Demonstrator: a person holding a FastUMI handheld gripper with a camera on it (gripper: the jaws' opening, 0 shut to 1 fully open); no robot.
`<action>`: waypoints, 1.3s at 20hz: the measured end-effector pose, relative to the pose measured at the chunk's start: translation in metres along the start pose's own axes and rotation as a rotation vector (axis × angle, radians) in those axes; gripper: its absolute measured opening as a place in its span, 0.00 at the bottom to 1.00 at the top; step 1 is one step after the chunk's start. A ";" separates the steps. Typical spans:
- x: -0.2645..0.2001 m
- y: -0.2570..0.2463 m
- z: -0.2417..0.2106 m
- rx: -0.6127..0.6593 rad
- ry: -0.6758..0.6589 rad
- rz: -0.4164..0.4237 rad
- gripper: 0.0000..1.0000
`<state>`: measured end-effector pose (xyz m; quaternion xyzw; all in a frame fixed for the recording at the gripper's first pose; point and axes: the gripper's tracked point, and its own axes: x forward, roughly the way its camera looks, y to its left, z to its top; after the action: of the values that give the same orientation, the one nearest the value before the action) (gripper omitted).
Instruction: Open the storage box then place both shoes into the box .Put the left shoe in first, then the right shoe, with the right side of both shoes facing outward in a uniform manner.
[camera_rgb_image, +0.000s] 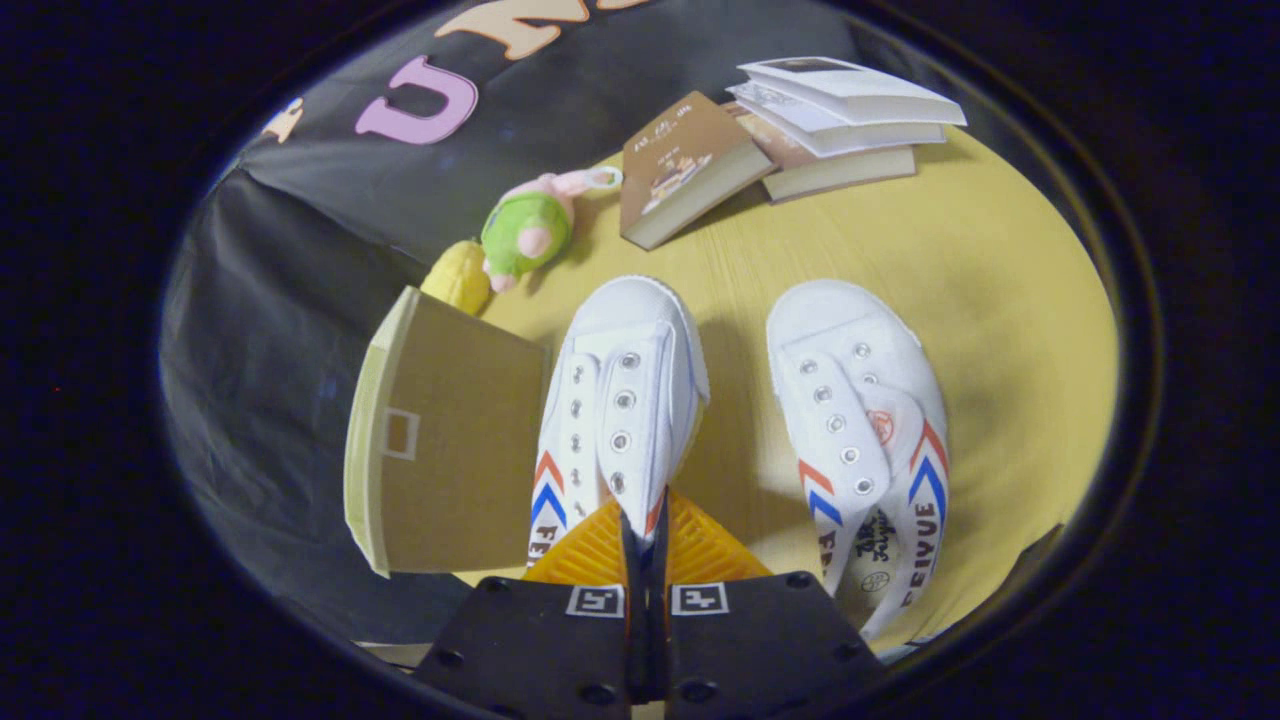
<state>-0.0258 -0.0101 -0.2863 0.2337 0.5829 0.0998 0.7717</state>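
My gripper (640, 535) sat at the bottom centre of the frame, its two orange fingers (590, 550) pressed nearly together on the side wall of the nearer shoe (625, 400), pinching the white canvas close to the heel opening. That shoe filled the middle of the frame, toe pointing away from me, resting on or just above the yellow table (1000, 280); I could not tell from this angle whether it was already lifted.

The second shoe (860, 420) lay just to the right of it, apart from the fingers and untouched. The storage box (440, 450) stood at the left of the frame, just beside the gripped shoe, and I judged that the cardboard panel facing me was its raised lid, so the opening step looked done, though the inside was hidden from me.

So neither shoe was in the box yet: I reckoned I was at the start of carrying the first one, with the second shoe's placing left.

Toward the top of the frame lay a green plush toy (525, 230), a brown book (685, 170) and a stack of books (850, 125), all well beyond the shoes.
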 end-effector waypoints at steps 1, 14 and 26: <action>-0.006 0.010 0.005 0.002 -0.011 0.008 0.04; -0.036 0.156 0.051 -0.053 -0.095 0.096 0.04; 0.039 0.247 0.007 -0.158 0.018 0.110 0.04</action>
<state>0.0216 0.2205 -0.2003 0.2030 0.5663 0.1897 0.7760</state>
